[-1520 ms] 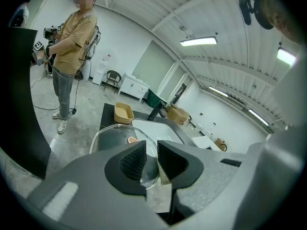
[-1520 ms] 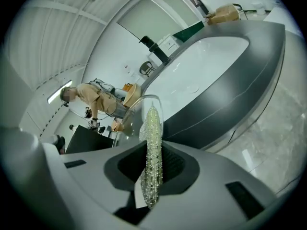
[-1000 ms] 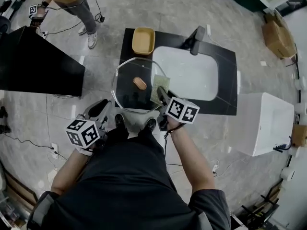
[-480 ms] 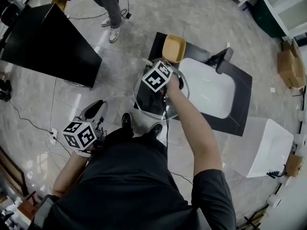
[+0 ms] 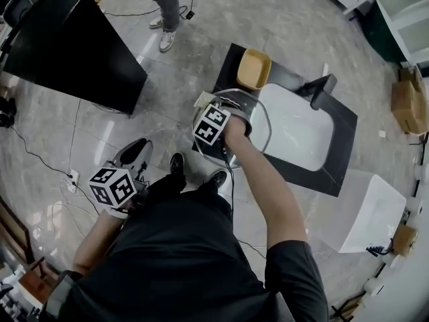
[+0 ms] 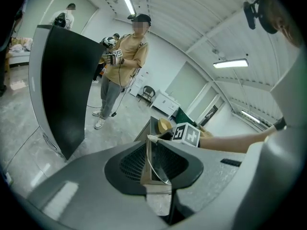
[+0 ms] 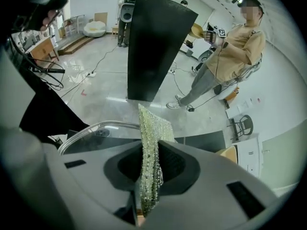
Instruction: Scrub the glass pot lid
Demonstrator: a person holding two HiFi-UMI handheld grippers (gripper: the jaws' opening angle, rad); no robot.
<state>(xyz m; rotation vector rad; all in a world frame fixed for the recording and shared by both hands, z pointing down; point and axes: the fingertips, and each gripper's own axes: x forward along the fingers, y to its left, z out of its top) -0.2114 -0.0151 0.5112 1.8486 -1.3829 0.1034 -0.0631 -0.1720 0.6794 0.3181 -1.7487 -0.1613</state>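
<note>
The right gripper (image 7: 149, 146) has its fingers (image 7: 180, 166) clamped on a pale green scrubbing cloth (image 7: 149, 123), which stands up out of the grip and meets the rim of the glass pot lid (image 7: 96, 135). The left gripper (image 6: 155, 150) holds its fingers (image 6: 128, 164) drawn close with a narrow slot between them. A thin curved glass edge shows in that slot, though whether the fingers pinch it cannot be told. The lid sits over the left end of the black counter (image 5: 315, 178), under the person's right hand (image 5: 236, 123), its far rim lapping the edge of the white sink (image 5: 301, 133). Beyond the lid, at the counter's back corner, an open yellow tub (image 5: 253, 69) shows only its own plain bottom. The sink basin is plain white beneath a dark faucet (image 5: 320, 89). Only the head view takes in the sink, the faucet, a white cabinet (image 5: 365, 213) and a cardboard box (image 5: 407, 106), and it places the left gripper out over the grey floor (image 5: 167, 86), left of the counter. The left gripper view adds the right gripper's marker cube (image 6: 187, 135) side-on beyond its own fingertips. The right gripper view gives the lid's rim as an arch against the floor, with a tall black panel (image 7: 153, 47) and a second person (image 7: 230, 51) in a tan top behind
</note>
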